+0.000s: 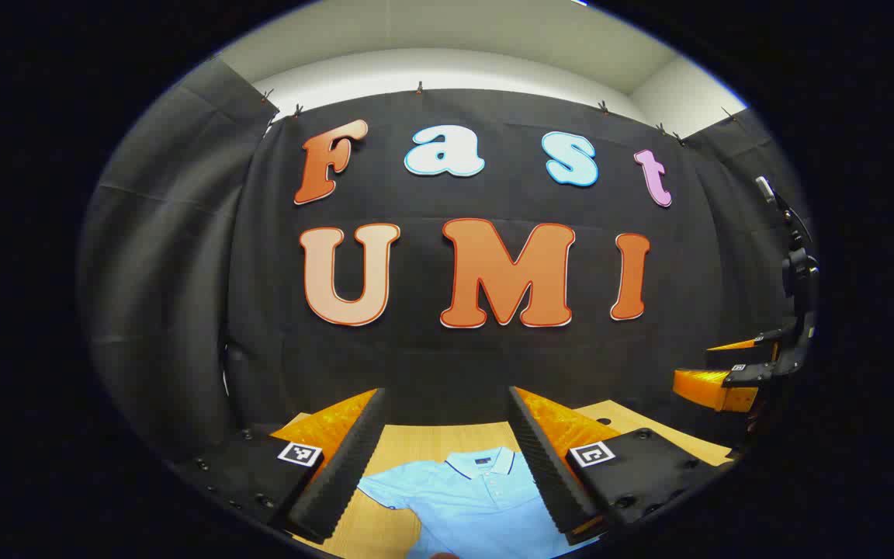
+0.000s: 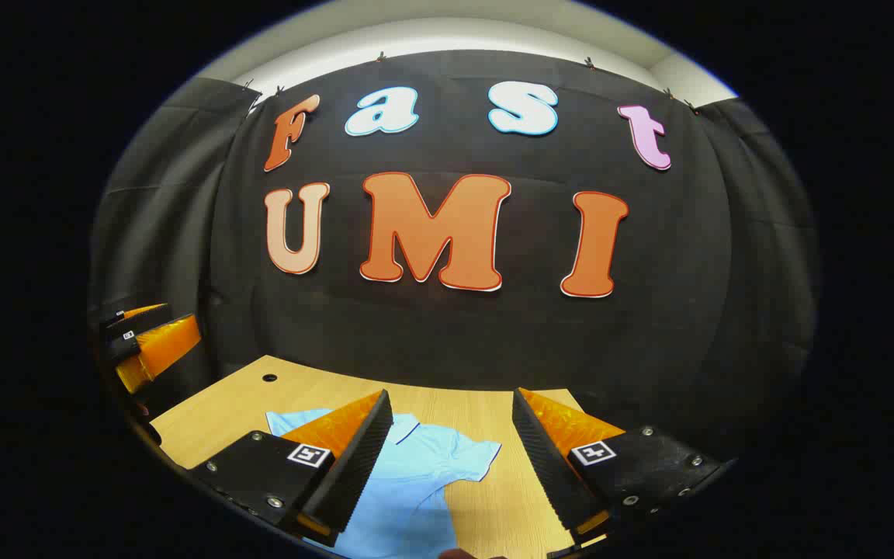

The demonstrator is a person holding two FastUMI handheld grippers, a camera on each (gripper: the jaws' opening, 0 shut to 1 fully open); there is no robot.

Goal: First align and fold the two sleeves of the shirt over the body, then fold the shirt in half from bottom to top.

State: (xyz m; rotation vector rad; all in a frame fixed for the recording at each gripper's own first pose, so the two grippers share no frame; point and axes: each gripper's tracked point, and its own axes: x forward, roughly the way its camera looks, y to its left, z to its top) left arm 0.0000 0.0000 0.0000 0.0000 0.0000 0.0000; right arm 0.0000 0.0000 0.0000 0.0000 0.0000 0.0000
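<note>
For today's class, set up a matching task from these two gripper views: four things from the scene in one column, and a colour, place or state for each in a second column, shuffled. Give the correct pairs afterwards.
Column one
1. shirt
2. table
3. left gripper
4. collar

Column two
A. light wood, with a small dark hole near its far edge
B. fingers spread apart, nothing between them
C. pale blue, lying flat with sleeves spread out
D. edged with a thin dark line, at the shirt's far end

Pairs: 1-C, 2-A, 3-B, 4-D
</note>
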